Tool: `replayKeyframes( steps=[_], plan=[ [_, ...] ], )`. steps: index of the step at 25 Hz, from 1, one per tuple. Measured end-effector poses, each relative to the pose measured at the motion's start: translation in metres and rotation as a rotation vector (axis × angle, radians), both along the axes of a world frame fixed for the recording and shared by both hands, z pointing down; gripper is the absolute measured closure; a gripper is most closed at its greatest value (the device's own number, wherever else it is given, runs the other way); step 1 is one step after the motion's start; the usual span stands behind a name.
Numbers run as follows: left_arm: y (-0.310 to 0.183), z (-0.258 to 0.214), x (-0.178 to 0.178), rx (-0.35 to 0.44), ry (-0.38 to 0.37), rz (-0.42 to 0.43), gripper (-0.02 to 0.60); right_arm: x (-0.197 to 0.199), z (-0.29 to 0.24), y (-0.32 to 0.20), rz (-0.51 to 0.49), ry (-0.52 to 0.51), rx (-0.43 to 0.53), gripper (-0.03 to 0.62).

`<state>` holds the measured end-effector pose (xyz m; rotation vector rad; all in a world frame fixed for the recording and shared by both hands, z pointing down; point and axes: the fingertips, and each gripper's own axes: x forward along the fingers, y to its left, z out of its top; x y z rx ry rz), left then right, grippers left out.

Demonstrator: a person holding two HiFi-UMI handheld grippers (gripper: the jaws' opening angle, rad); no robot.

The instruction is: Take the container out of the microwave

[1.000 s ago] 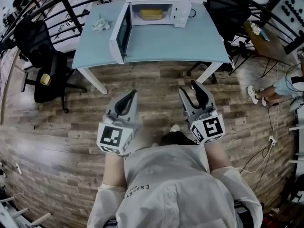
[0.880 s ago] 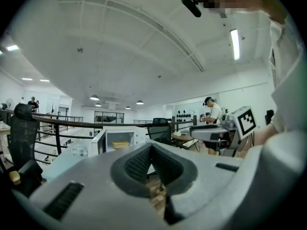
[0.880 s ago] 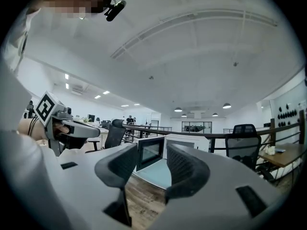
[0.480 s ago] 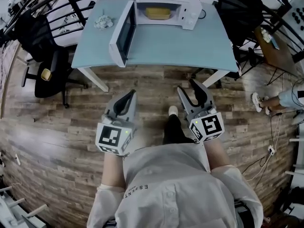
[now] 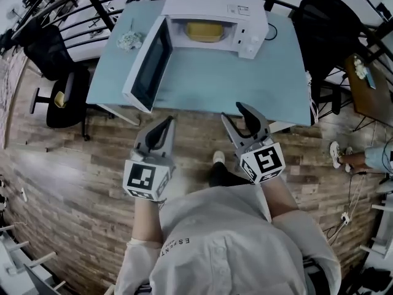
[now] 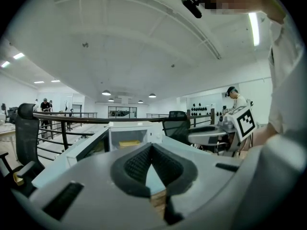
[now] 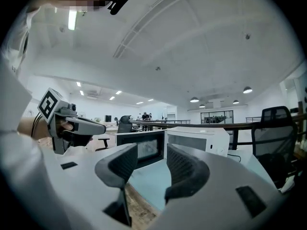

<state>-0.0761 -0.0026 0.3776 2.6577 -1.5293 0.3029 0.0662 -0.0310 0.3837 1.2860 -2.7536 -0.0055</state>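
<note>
A white microwave (image 5: 215, 11) stands at the back of a light-blue table (image 5: 245, 85), its door (image 5: 147, 63) swung open to the left. Inside lies a yellow container (image 5: 204, 31), also showing in the left gripper view as the container (image 6: 128, 143). My left gripper (image 5: 167, 123) is shut and empty, just short of the table's front edge, its pads (image 6: 139, 164) meeting at the tips. My right gripper (image 5: 233, 111) is open and empty, reaching over the front edge. In the right gripper view the right gripper (image 7: 149, 153) faces the door (image 7: 144, 150) and the microwave (image 7: 196, 139).
A crumpled cloth (image 5: 130, 40) lies on the table left of the door. Black office chairs stand at the left (image 5: 61, 91) and the right (image 5: 334, 23). A railing (image 5: 92, 2) runs behind the table. A person's feet (image 5: 344, 158) show at the far right.
The person has stepped toward the table, so the microwave and the table are nearer. Both grippers now reach the table's front edge; their jaws have not changed.
</note>
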Motion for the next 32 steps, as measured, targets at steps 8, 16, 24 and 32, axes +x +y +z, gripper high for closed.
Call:
replayKeyframes(
  steps=[8,16,24,32],
  plan=[
    [-0.086,-0.009,0.040,0.022,-0.015,-0.062,0.588,0.038,0.004,-0.098,-0.068,0.013,-0.017,0.410],
    [-0.138,0.000,0.053,0.000,0.008,-0.094,0.588,0.047,0.018,-0.166,-0.113,0.088,-0.059,0.410],
    [-0.183,0.008,0.042,-0.009,0.028,-0.082,0.588,0.027,0.043,-0.224,-0.151,0.206,-0.127,0.410],
    [-0.238,0.014,0.026,-0.006,0.025,-0.043,0.588,-0.011,0.083,-0.292,-0.201,0.420,-0.197,0.410]
  ],
)
